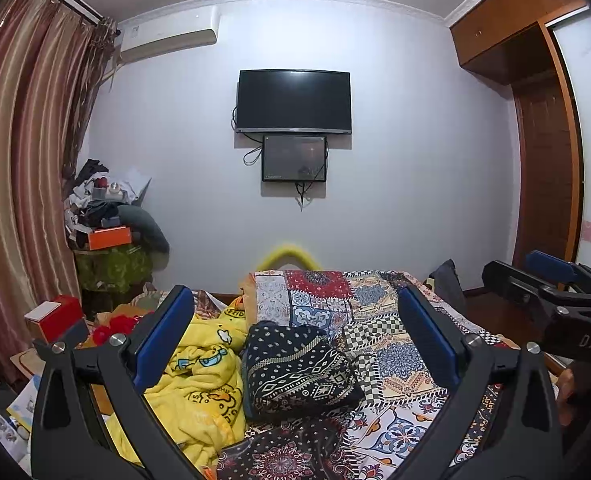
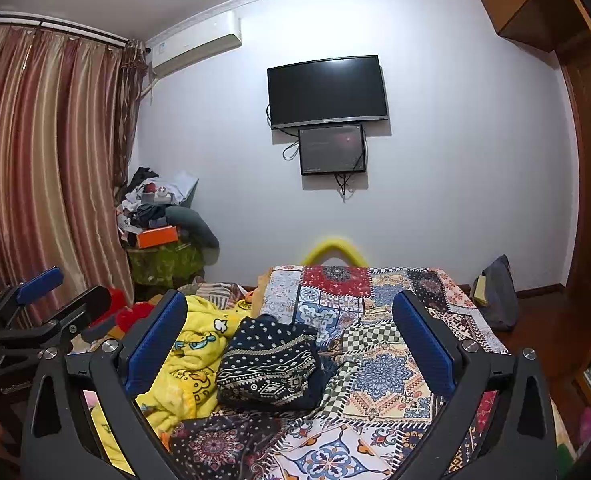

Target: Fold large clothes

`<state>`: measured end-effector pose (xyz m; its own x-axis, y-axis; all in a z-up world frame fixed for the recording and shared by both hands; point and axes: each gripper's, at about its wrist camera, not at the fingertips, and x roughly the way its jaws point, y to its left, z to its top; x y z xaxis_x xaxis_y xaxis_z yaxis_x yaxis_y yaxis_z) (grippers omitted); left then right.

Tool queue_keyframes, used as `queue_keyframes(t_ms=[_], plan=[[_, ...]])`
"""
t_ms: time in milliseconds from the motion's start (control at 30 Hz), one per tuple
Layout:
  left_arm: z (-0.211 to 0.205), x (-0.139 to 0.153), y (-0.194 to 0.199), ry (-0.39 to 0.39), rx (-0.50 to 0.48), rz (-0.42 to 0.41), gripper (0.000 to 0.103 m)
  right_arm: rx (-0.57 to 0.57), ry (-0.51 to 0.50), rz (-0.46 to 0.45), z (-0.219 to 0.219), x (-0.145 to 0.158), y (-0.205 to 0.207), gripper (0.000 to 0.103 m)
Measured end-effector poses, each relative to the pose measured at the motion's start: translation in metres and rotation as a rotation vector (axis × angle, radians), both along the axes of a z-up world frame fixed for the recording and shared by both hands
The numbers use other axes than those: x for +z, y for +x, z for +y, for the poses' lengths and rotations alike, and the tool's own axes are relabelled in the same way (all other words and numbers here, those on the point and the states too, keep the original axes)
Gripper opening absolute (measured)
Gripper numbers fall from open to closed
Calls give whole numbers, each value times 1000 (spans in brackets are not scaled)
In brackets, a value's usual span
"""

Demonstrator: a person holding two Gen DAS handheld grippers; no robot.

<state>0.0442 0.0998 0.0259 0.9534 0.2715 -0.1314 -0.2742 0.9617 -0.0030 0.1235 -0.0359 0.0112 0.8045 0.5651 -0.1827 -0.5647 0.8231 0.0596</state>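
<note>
Beside folded garment (image 1: 299, 368), yellow blanket (image 1: 199, 376)

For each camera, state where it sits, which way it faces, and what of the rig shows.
Left wrist: on the left gripper, open, facing the bed and wall TV; right gripper shows at right.
Right wrist: on the right gripper, open, same heading; left gripper shows at left.
Shared: navy patterned garment, yellow duck blanket, patchwork bedspread.

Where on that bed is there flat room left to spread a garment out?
The open stretch is the patchwork bedspread, right of the dark patterned bundle and beyond it toward the wall. The left side is crowded: a heaped yellow blanket and red items behind it.
</note>
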Motion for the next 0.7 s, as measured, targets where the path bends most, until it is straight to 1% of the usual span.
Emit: queue_keyframes(t_ms=[200, 400, 700], plan=[[1, 0, 3, -6, -15, 7, 102, 4, 0, 8, -2, 0, 1, 102], [1, 1, 4, 8, -16, 5, 102, 7, 9, 18, -6, 1, 2, 102], [3, 2, 6, 8, -22, 3, 102, 5, 10, 19, -8, 2, 3, 102]])
